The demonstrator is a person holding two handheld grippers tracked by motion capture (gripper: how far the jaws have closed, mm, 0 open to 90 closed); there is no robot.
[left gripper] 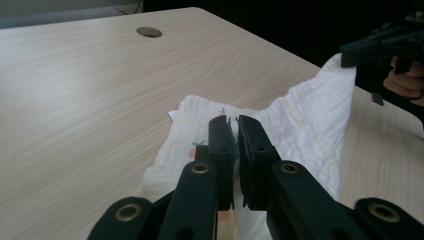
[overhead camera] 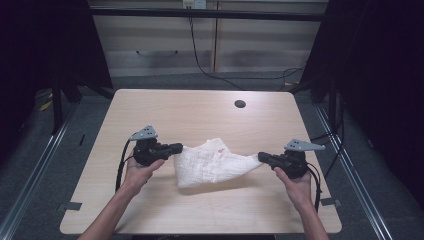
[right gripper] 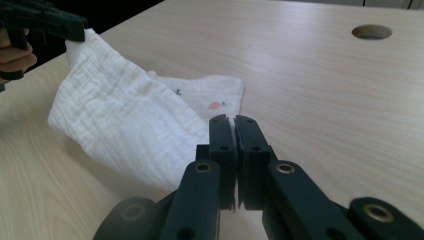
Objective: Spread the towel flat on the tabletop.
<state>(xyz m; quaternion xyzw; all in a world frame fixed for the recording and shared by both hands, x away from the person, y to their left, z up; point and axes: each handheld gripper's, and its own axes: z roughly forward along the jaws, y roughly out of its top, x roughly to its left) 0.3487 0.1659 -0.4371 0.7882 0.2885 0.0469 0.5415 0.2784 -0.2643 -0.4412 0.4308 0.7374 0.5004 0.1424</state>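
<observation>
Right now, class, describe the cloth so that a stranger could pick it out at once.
On the pale wooden table, look between the two black grippers. The white cloth hangs stretched between them, one end pinched in each. It alone is soft, crinkled and white, with a small red mark.

White gauze cloth (overhead camera: 212,162), finely crinkled, with small printed motifs, one orange-red. It is stretched between two pinched corners, at its left and right ends in the high view, and sags in the middle. Its lower fold rests on the tabletop (overhead camera: 200,115), near the front edge, about midway across.
</observation>
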